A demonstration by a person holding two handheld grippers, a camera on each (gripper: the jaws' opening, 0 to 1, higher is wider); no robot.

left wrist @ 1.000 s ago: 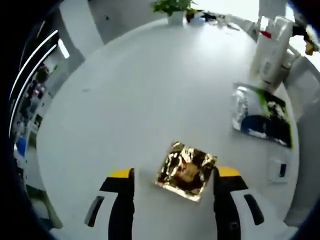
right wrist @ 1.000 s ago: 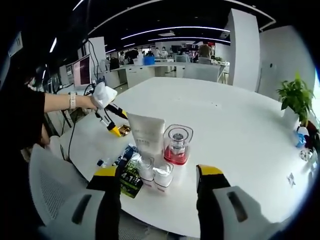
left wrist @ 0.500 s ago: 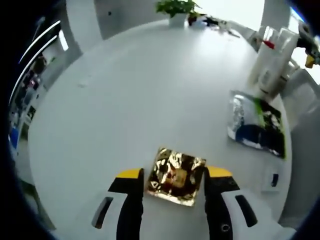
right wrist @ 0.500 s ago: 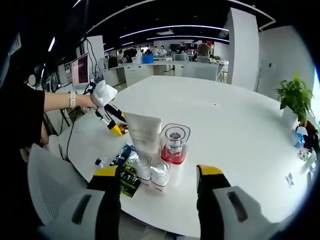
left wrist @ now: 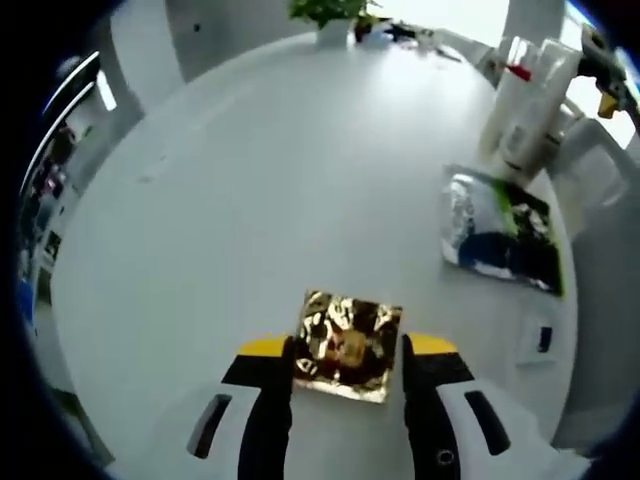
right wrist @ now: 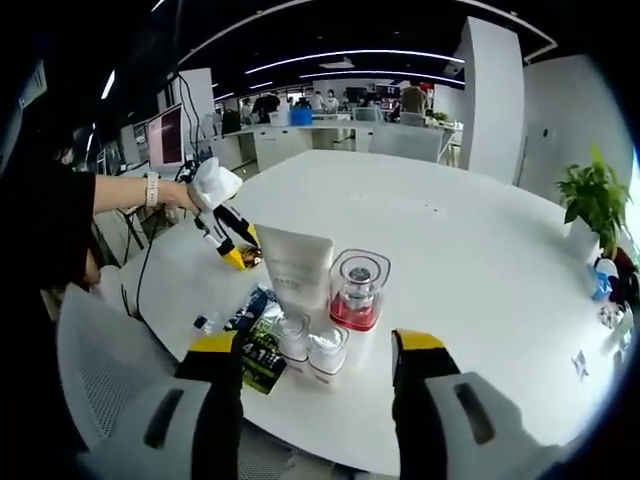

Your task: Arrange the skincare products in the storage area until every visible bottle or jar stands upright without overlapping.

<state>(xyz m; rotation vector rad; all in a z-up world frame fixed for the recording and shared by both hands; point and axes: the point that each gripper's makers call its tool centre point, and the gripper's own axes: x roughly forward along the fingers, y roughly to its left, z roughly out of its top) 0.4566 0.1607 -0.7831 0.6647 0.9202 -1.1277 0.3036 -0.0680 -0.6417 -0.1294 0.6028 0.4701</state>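
A crinkled gold foil sachet (left wrist: 348, 342) lies flat on the white round table (left wrist: 250, 180). My left gripper (left wrist: 346, 352) has its yellow-tipped jaws pressed against the sachet's two sides. In the right gripper view, that gripper (right wrist: 232, 258), held by a hand, points down at the table's left edge. A white tube (right wrist: 296, 278) stands upright beside a clear jar with a red base (right wrist: 356, 292). Two small clear jars (right wrist: 292, 338) (right wrist: 327, 350) stand in front of them. My right gripper (right wrist: 316, 348) hovers open just before these jars, holding nothing.
A green and blue foil packet (left wrist: 502, 232) lies flat near the standing products (left wrist: 522, 100). A small card (left wrist: 540, 340) lies by the table edge. A potted plant (right wrist: 592, 200) stands at the far side. A grey mesh chair (right wrist: 95, 375) is close to the table.
My left gripper's jaws have drawn in from wide apart to touch both sides of the gold sachet. The right gripper stays open and almost still.
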